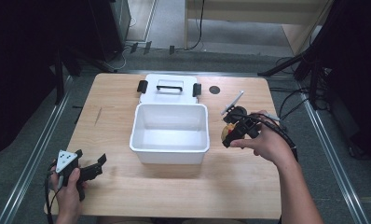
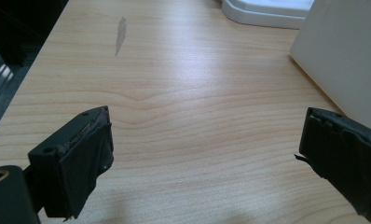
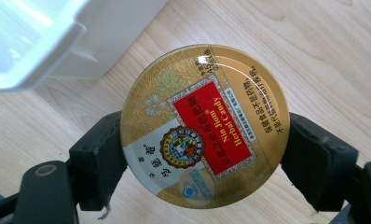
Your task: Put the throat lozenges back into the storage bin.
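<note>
Right claw (image 3: 204,154) grips a round candy tin (image 3: 204,126); left claw (image 2: 204,154) gapes over bare table (image 2: 183,93).

Round gold tin (image 3: 205,126), red label reading "Nin Jiom Herbal Candy", Chinese characters around it, too small to read

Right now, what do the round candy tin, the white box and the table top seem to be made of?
Candy tin: likely printed metal, glossy gold; a sharp highlight glints near its rim. The right gripper clamps its edges.
White box: probably moulded plastic, smooth and slightly shiny, with a rolled rim.
Table top: light wood or wood-look laminate; grain lines and a soft sheen show, so which one stays open.
</note>
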The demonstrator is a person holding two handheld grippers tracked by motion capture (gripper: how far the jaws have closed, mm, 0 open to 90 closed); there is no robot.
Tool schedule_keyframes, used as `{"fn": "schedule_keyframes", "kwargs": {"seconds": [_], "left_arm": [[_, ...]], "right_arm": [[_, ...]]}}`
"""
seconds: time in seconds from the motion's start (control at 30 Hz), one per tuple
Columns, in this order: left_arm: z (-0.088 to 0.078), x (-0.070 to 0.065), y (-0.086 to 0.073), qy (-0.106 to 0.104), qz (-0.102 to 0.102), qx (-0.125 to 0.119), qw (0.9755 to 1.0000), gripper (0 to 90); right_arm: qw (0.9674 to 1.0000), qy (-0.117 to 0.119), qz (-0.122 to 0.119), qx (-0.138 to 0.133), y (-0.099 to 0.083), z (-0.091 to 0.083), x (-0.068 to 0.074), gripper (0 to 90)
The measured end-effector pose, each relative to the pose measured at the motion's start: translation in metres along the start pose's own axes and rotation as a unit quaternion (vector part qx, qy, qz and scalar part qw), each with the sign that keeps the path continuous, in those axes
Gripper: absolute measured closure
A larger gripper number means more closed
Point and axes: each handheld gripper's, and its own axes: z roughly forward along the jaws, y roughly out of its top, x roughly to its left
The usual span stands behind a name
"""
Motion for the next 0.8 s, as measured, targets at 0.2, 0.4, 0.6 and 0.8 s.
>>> {"fn": "schedule_keyframes", "kwargs": {"seconds": [0.2, 0.4, 0.6, 0.8], "left_arm": [[0.001, 0.003, 0.0, -0.008, -0.01, 0.003, 0.9999, 3.2], [0.001, 0.003, 0.001, -0.011, -0.01, 0.007, 0.9999, 3.2], [0.002, 0.003, 0.001, -0.012, -0.011, 0.008, 0.9998, 3.2], [0.002, 0.004, 0.001, -0.015, -0.011, 0.011, 0.9998, 3.2]], "right_arm": [[0.9999, -0.003, -0.009, -0.003, 0.012, -0.014, 0.005, 20.3], [0.9998, -0.006, -0.018, -0.006, 0.022, -0.024, 0.009, 20.3], [0.9994, -0.011, -0.032, -0.01, 0.036, -0.035, 0.017, 20.3], [0.999, -0.011, -0.042, -0.015, 0.05, -0.044, 0.026, 20.3]]}}
